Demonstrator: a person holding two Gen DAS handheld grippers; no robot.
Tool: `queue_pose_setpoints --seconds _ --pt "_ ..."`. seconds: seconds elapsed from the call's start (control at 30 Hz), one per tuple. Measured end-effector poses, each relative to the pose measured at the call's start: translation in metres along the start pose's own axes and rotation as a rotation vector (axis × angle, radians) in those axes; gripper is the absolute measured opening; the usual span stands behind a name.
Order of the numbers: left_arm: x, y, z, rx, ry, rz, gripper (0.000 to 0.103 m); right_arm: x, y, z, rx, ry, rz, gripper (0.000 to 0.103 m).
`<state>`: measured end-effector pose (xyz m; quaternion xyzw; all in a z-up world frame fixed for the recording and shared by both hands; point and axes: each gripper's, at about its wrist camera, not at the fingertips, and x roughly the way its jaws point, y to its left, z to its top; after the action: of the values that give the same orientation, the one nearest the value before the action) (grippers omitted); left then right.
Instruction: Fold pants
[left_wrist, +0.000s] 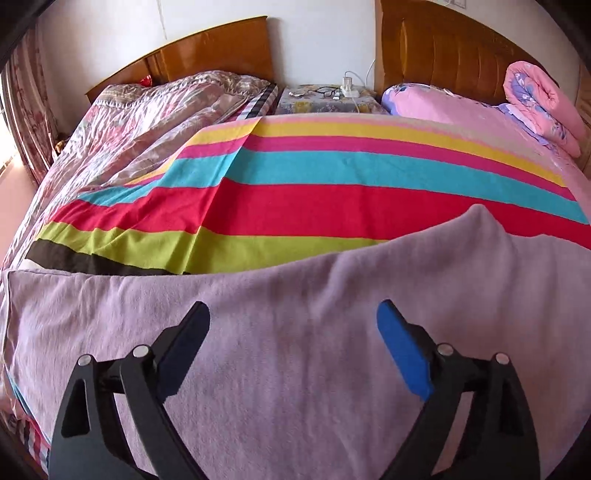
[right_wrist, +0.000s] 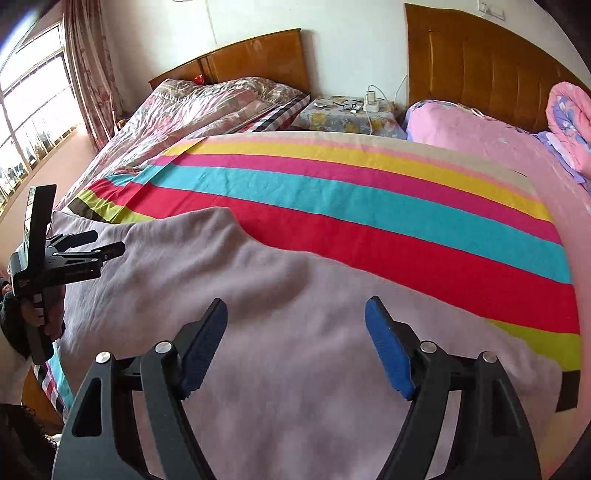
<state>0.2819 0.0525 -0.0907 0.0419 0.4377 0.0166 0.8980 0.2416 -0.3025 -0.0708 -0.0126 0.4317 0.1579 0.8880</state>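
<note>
Striped sheet (right_wrist: 369, 206) spread over bed ahead of claw. Far ahead, two wooden headboards (right_wrist: 258, 55) against white wall (right_wrist: 354, 48); small nightstand (right_wrist: 347, 118) between them, floral cover, glasses and charger on top. Ahead-left: second bed (left_wrist: 147, 122) under shiny floral quilt. Ahead-right: rolled pink duvet (left_wrist: 543, 107). Far left: bright window (right_wrist: 33, 110), patterned curtain (right_wrist: 92, 66), daylight entering.

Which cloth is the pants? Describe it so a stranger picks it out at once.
Start at the wide striped bedsheet covering the bed. On its near edge, under both open grippers, lies the pale lilac fleecy pants, spread flat. It is the only plain, unpatterned cloth; everything around it is striped or floral.
</note>
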Motion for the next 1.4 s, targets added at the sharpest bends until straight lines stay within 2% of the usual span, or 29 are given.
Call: queue_pose_setpoints --seconds 0.07,0.13,0.23,0.27,0.33,0.37,0.4,0.47,0.57,0.63,0.7,0.8,0.9,0.97,1.07,1.17,1.3,1.4 --pt "-0.017 -0.029 -0.001 0.041 -0.032 -0.07 0.093 -0.007 -0.023 -0.021 0.008 0.045 -0.064 0.078" --pt "-0.019 -0.063 -0.006 0.103 -0.024 -0.124 0.093 -0.007 -0.047 -0.046 0.034 0.108 -0.099 0.078" --pt "0.004 -0.096 -0.02 0.18 0.028 -0.083 0.096 -0.026 -0.056 -0.069 -0.001 0.076 -0.118 0.077" --pt "0.007 -0.092 -0.023 0.148 0.001 -0.086 0.099 -0.036 -0.057 -0.074 0.017 0.058 -0.109 0.077" --pt "0.013 -0.08 -0.02 0.079 0.05 -0.11 0.101 -0.057 -0.055 -0.083 0.061 0.03 -0.155 0.078" --pt "0.011 -0.076 -0.02 0.055 0.054 -0.083 0.1 -0.065 -0.049 -0.088 0.067 0.021 -0.16 0.079" --pt "0.004 -0.075 -0.021 0.051 0.037 -0.071 0.099 -0.071 -0.04 -0.094 0.051 0.011 -0.117 0.08" --pt "-0.017 -0.079 -0.029 0.079 -0.017 -0.112 0.1 -0.074 -0.02 -0.11 -0.006 0.016 -0.053 0.08" --pt "-0.029 -0.091 -0.05 0.132 -0.061 -0.088 0.1 -0.061 -0.007 -0.137 -0.127 0.048 -0.153 0.083" --pt "-0.019 -0.099 -0.065 0.172 -0.026 -0.054 0.101 -0.066 -0.012 -0.143 -0.105 0.02 -0.136 0.083" --pt "-0.029 -0.095 -0.067 0.143 -0.052 -0.045 0.098 -0.083 -0.014 -0.145 -0.08 -0.019 -0.122 0.082" --pt "-0.06 -0.101 -0.071 0.175 -0.123 -0.055 0.098 -0.116 -0.026 -0.16 -0.002 -0.117 -0.088 0.082" --pt "-0.086 -0.12 -0.084 0.209 -0.149 -0.155 0.099 -0.137 -0.051 -0.177 0.134 -0.173 -0.058 0.082" --pt "-0.088 -0.137 -0.096 0.262 -0.142 -0.161 0.099 -0.14 -0.058 -0.176 0.198 -0.201 -0.052 0.082" --pt "-0.076 -0.152 -0.112 0.292 -0.101 -0.155 0.099 -0.131 -0.049 -0.164 0.2 -0.227 0.022 0.082" --pt "-0.069 -0.148 -0.117 0.256 -0.078 -0.175 0.101 -0.104 -0.045 -0.154 0.193 -0.159 0.035 0.083" --pt "-0.058 -0.136 -0.113 0.203 -0.011 -0.253 0.102 -0.093 -0.045 -0.159 0.176 -0.109 -0.045 0.084" --pt "-0.06 -0.127 -0.107 0.165 0.006 -0.279 0.101 -0.106 -0.036 -0.147 0.157 -0.107 -0.16 0.084"
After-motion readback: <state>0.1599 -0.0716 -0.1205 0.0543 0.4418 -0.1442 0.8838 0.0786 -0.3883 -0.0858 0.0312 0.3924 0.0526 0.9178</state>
